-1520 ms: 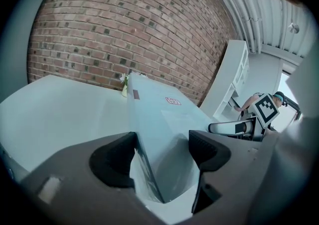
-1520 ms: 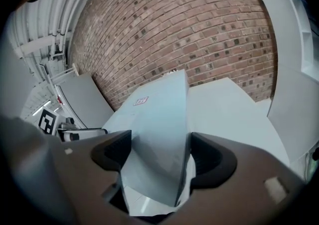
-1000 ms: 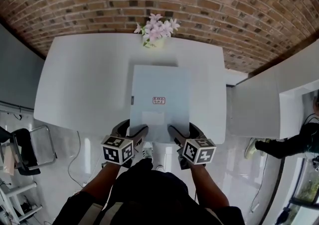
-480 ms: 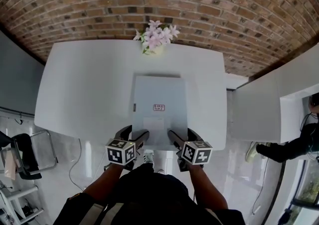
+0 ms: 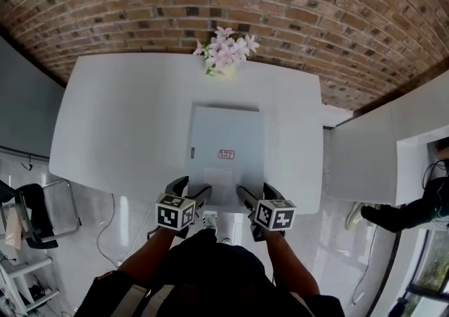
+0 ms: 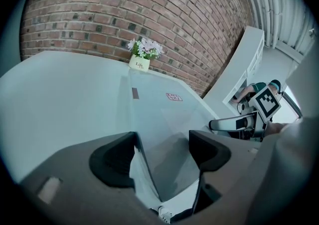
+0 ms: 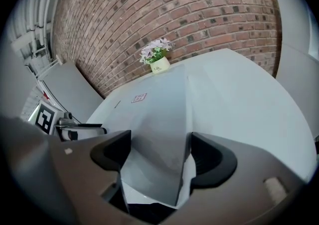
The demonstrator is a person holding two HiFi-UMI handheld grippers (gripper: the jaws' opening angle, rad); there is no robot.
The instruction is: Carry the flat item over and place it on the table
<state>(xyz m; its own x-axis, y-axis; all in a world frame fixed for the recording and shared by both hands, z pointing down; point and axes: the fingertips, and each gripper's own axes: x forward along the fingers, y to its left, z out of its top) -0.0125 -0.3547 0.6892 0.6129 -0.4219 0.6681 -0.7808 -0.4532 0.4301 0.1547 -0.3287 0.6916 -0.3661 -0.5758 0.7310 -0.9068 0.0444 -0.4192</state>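
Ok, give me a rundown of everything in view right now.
Table: one, white, centre, against the wall.
Flat panel: one, pale grey, lying on the table, near edge at the table's front.
Flower pot: one, pink blooms, table's far edge.
Brick wall: one, red-brown, behind the table.
Counter: one, white, right of the table.
Chair: one, dark, floor at left.
Bystander: one, far right edge.
Left gripper: grey, jaws apart, panel's near left corner.
Right gripper: grey, jaws apart, near right corner.
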